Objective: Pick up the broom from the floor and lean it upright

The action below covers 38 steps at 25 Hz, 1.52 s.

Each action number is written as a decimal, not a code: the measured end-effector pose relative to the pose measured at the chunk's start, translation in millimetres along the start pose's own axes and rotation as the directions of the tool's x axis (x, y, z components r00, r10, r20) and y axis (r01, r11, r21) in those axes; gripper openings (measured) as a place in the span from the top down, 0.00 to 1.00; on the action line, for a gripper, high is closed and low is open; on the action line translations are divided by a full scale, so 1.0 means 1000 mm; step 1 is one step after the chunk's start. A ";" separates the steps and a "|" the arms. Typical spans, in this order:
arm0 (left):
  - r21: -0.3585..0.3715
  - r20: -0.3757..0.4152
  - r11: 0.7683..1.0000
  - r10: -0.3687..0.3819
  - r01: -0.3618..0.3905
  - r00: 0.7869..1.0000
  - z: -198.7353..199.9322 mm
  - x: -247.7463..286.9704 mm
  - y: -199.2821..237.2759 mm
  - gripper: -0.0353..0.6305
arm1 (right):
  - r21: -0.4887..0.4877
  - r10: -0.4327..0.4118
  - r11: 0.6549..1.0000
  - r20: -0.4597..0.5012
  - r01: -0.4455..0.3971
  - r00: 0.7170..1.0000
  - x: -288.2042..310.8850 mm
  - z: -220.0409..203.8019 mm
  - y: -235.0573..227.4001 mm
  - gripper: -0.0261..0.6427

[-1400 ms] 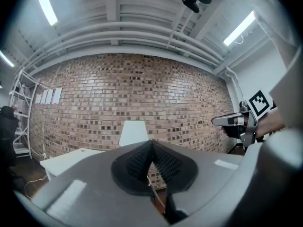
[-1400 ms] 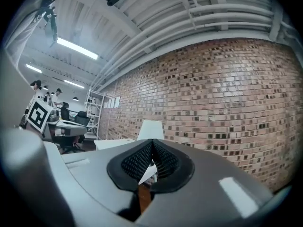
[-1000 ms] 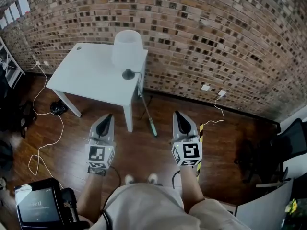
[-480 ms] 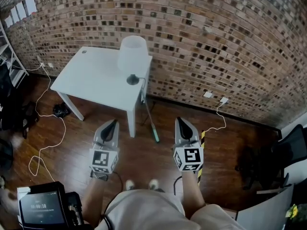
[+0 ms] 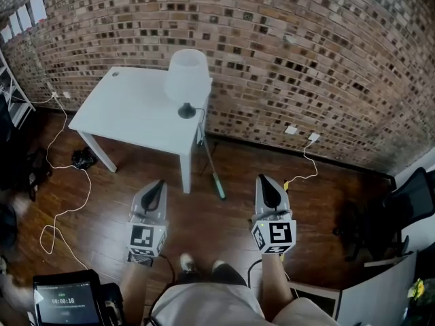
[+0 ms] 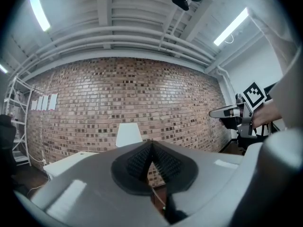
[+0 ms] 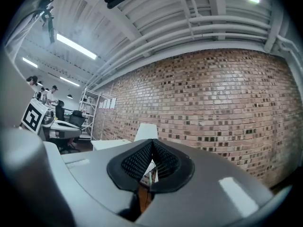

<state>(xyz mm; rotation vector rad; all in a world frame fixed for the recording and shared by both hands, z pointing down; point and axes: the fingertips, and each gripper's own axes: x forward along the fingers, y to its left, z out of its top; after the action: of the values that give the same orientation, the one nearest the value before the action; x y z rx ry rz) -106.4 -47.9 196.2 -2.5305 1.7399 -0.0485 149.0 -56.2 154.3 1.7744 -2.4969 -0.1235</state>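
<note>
looking down through the head camera, i have both tongs held out level above the wooden floor (image 5: 224, 226), facing the brick wall (image 5: 306, 60). the left tongs (image 5: 158, 183) are pressed together, their ribbed pads meeting at the tip with nothing between them. the right tongs (image 5: 264, 179) are pressed together as well, and empty.

the broom (image 5: 211, 165) is down on the floor ahead of me, between the two tongs in the head view and apart from both. it shows as a thin pale stick running from beside the front leg of the white counter (image 5: 126, 111) out toward me, with a green end nearest. its far end by the wall is too small for me to make out.

a white lamp (image 5: 187, 77) stands on the counter's corner nearest the broom. a white cable (image 5: 75, 189) loops over the floor left of the counter.
</note>
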 end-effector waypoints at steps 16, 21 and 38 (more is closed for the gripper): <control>0.007 -0.008 1.000 0.025 -0.025 1.000 0.004 -0.077 -0.081 0.95 | 0.016 0.012 1.000 0.042 -0.013 0.999 -0.121 0.010 -0.016 0.94; 0.037 0.012 0.999 0.001 -0.002 1.000 0.013 -0.126 -0.149 0.95 | 0.050 0.026 0.998 0.041 -0.028 0.999 -0.192 0.007 -0.033 0.94; 0.041 0.003 0.999 -0.025 0.024 1.000 0.031 -0.230 -0.205 0.95 | 0.081 -0.003 0.997 0.054 -0.001 0.999 -0.308 0.029 -0.014 0.94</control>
<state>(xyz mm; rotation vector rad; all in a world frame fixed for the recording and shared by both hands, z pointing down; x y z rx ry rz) 3.7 240.9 183.8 -2.5215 1.6889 -0.0808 260.2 230.9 119.6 1.8266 -2.5736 -0.0717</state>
